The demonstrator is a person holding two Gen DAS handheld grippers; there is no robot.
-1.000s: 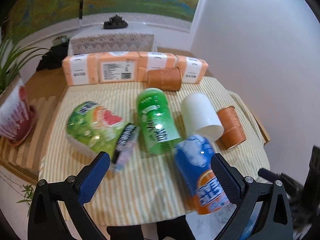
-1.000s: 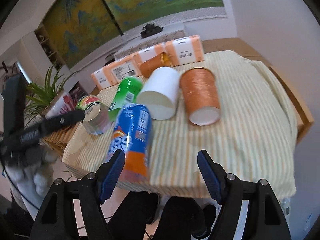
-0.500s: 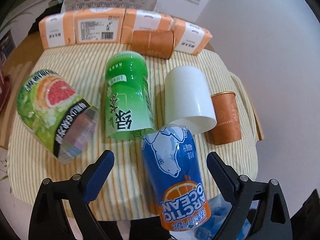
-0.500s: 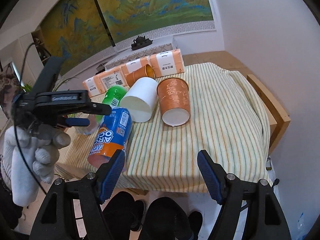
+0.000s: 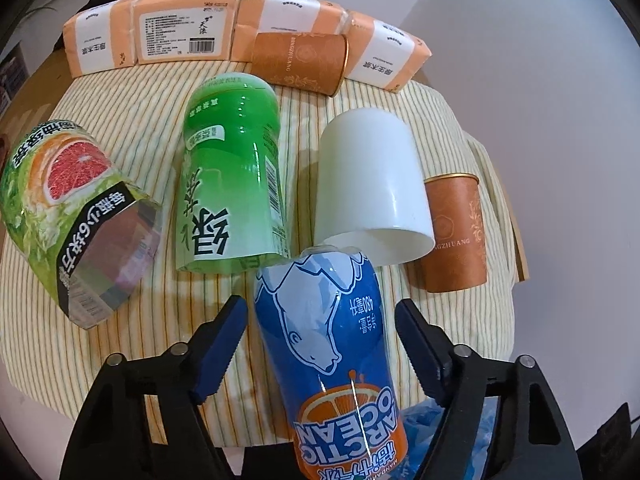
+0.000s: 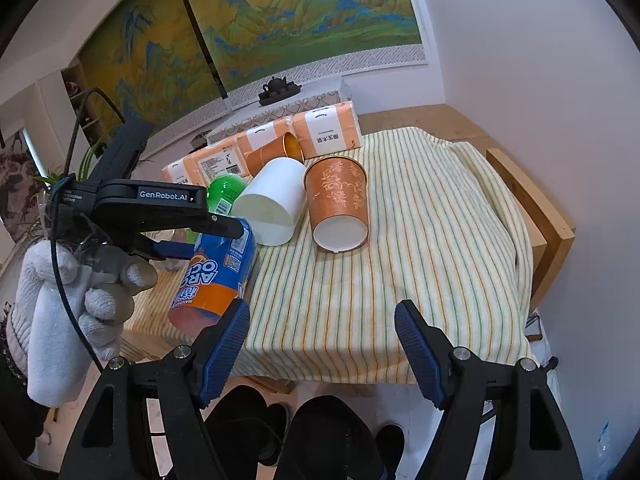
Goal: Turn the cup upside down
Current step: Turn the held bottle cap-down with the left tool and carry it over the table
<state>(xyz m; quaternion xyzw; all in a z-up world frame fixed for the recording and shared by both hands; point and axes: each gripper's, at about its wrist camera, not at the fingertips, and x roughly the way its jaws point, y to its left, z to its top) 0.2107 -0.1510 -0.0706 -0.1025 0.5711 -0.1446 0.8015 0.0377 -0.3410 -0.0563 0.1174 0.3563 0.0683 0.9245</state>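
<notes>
A blue and orange "Arctic Ocean" cup lies on its side at the table's front edge, its open end toward me; it also shows in the right wrist view. My left gripper is open with its blue fingers on either side of this cup, not touching it. My right gripper is open and empty, off the front edge of the table. A white cup, a green cup, a grapefruit-print cup and an orange paper cup also lie on their sides.
A second orange cup lies against a row of orange tissue packs at the back. The striped cloth covers the table; a wall is close on the right. My legs and shoes are below the front edge.
My left gripper has moved forward and down until its fingers straddle the blue cup. My right gripper has drawn back from the table and stays open.
</notes>
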